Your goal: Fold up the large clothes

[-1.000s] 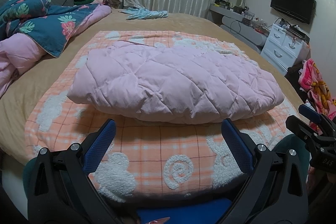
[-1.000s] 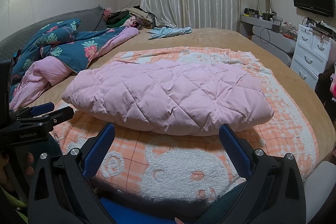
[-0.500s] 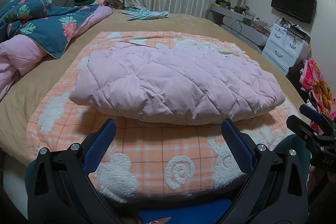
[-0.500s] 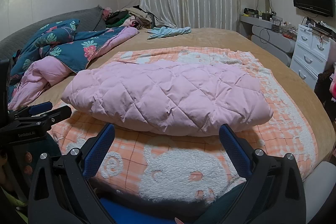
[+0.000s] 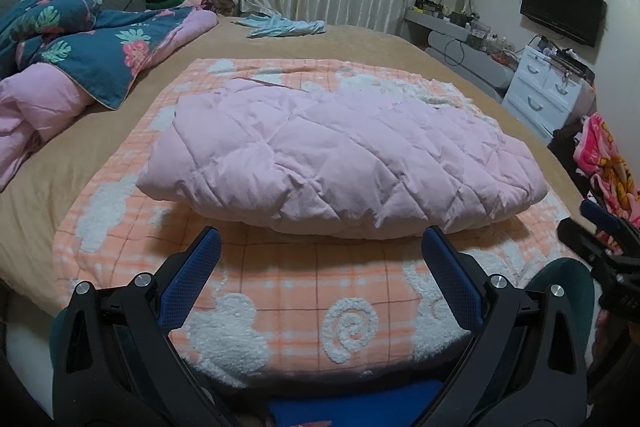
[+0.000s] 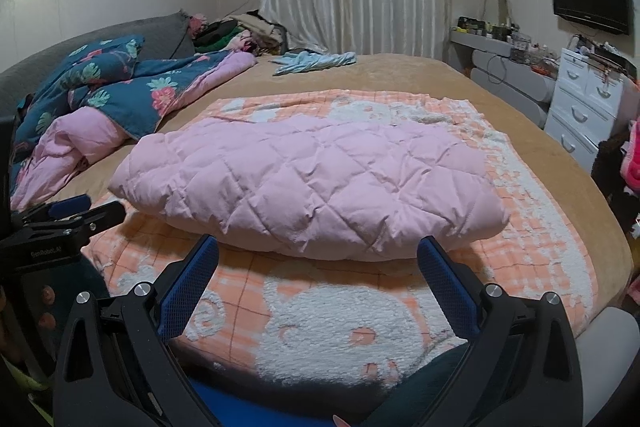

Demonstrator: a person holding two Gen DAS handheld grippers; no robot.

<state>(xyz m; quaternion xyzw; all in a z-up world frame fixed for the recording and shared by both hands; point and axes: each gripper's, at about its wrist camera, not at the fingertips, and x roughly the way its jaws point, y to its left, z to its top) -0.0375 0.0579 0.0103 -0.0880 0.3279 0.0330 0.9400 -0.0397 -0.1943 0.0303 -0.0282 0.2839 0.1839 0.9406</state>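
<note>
Nearby — floral duvet, blue garment (far side) — well apart from pink jacket.

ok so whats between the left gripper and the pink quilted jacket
Only a bare strip of the orange checked blanket separates the open left gripper from the pink quilted jacket, as the left wrist view shows.

hidden: pink quilted garment folded, underside unseen | cut off: floral duvet at left edge
</note>
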